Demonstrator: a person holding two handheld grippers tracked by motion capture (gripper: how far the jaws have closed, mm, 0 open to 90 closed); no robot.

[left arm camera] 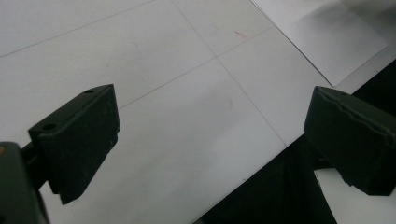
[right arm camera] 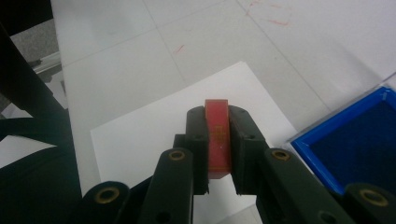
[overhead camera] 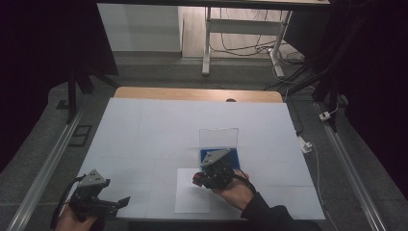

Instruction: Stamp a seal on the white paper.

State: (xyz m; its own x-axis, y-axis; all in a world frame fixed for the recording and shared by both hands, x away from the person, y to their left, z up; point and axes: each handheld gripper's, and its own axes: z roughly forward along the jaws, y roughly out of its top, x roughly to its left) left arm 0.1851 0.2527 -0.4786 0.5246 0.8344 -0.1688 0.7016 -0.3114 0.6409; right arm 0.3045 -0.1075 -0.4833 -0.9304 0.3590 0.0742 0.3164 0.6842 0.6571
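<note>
Dark surroundings framed the high view, with a pale floor and white desk legs [overhead camera: 207, 43] beyond the far edge. The tabletop [overhead camera: 144, 130] was covered in white sheeting, its wooden edge exposed at the far side. A blue tray [overhead camera: 235, 156] with a clear upright lid [overhead camera: 219, 136] stood right of centre. A white sheet [overhead camera: 185, 199] lay just in front of it, near the front edge. The right hand-held gripper [overhead camera: 198, 179] was held over that sheet, beside the tray, by a hand [overhead camera: 235, 190] in a dark sleeve. The left hand-held gripper [overhead camera: 124, 201] hung at the front left corner, well apart from the tray, pointing right.

Left gripper view: the left hand-held gripper [left arm camera: 210, 140] was released, jaws set wide apart with nothing between them. Below lay the white tabletop [left arm camera: 163, 116] with faint grid lines, its edge running diagonally. The sheet [left arm camera: 327, 37] showed at the upper right.

Right gripper view: the right hand-held gripper [right arm camera: 218, 122] was clenched on a red block [right arm camera: 217, 135], a thin flat piece held on edge between the jaws, with small markings too fine to read. The block was above the sheet [right arm camera: 154, 126]. The tray [right arm camera: 359, 140] sat at the right, its dark blue interior visible, just beside the sheet's corner. Faint red marks [right arm camera: 275, 18] showed on the tabletop beyond.
</note>
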